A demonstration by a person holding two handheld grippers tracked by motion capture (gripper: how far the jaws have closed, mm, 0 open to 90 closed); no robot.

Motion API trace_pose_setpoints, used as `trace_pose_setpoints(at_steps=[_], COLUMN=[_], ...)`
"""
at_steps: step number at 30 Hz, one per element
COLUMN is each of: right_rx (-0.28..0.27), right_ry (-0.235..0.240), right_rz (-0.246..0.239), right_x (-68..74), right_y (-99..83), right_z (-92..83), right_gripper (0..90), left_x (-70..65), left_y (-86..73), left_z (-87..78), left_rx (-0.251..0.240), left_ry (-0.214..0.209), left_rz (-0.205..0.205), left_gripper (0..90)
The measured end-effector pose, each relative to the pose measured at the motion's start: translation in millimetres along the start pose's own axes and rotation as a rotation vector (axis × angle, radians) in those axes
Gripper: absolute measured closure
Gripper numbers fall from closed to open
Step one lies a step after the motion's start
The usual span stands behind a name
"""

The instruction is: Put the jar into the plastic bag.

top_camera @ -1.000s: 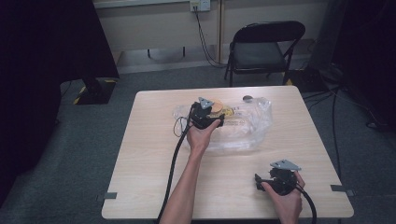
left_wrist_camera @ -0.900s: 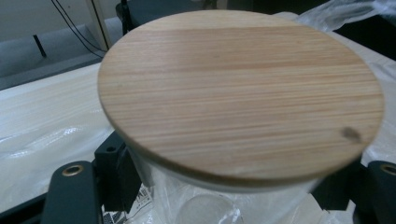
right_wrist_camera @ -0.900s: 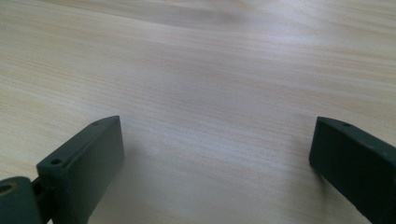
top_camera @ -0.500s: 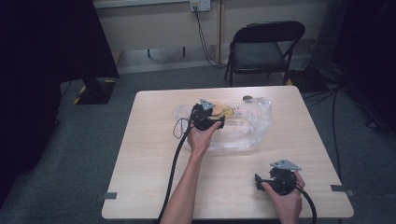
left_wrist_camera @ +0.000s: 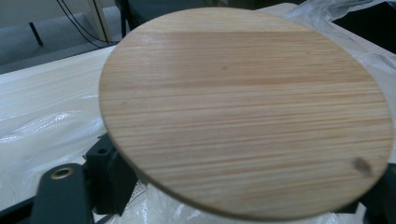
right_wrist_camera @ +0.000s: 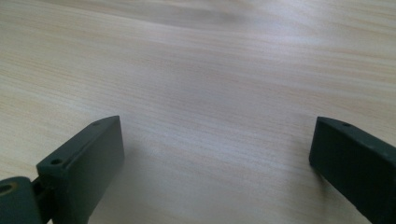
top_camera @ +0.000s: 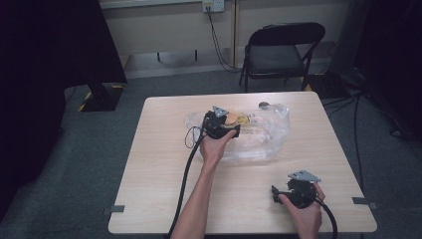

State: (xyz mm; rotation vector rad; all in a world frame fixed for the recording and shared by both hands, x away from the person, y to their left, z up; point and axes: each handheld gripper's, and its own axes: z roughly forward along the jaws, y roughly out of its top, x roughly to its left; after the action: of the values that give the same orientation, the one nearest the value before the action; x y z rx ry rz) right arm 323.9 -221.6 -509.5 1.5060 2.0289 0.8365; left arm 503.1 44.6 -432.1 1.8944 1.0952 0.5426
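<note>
Left gripper view: round pale wooden disc at twelve o'clock, loose between just-opening left gripper jaws; could slip off crinkly clear plastic bag. Right gripper jaws wide, empty.

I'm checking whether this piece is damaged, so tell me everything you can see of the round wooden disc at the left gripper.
The wooden disc is round, thin and flat, of pale wood with fine straight grain and one small dark knot near its edge. No crack or chip shows. It is tilted, its face to the camera, above a crinkled clear plastic bag on the table. The left gripper has just been opening its jaws; its edge sits between them, but contact is hidden.
</note>
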Motion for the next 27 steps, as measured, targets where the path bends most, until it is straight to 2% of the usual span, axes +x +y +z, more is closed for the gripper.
trace_pose_setpoints(at_steps=[6,10,12,13,15,20,22,27], right_rx=[0.0,0.0,0.0,0.0,0.0,0.0,0.0,0.0], right_ry=[0.0,0.0,0.0,0.0,0.0,0.0,0.0,0.0], right_rz=[0.0,0.0,0.0,0.0,0.0,0.0,0.0,0.001], right_x=[0.0,0.0,0.0,0.0,0.0,0.0,0.0,0.1], right_y=[0.0,0.0,0.0,0.0,0.0,0.0,0.0,0.0], right_z=[0.0,0.0,0.0,0.0,0.0,0.0,0.0,0.0], right_gripper=[2.6,2.5,2.6,2.6,2.6,2.6,2.6,2.5], left_x=[4.1,4.6,4.3,4.6,3.3,1.9,0.3,-3.0], left_y=[0.3,0.4,0.6,0.6,0.5,0.5,0.8,1.7], left_z=[-0.2,-0.5,-0.5,-0.3,-0.2,-0.4,-0.5,-1.8], left_rx=[-0.005,-0.012,-0.013,-0.016,-0.011,-0.016,-0.009,-0.01], left_ry=[-0.022,-0.027,-0.012,-0.032,-0.02,-0.028,0.0,-0.001], left_rz=[-0.034,-0.04,-0.048,-0.055,-0.049,-0.039,-0.029,-0.019], left_gripper=[12.4,8.3,5.3,4.1,3.4,1.8,2.5,3.2])
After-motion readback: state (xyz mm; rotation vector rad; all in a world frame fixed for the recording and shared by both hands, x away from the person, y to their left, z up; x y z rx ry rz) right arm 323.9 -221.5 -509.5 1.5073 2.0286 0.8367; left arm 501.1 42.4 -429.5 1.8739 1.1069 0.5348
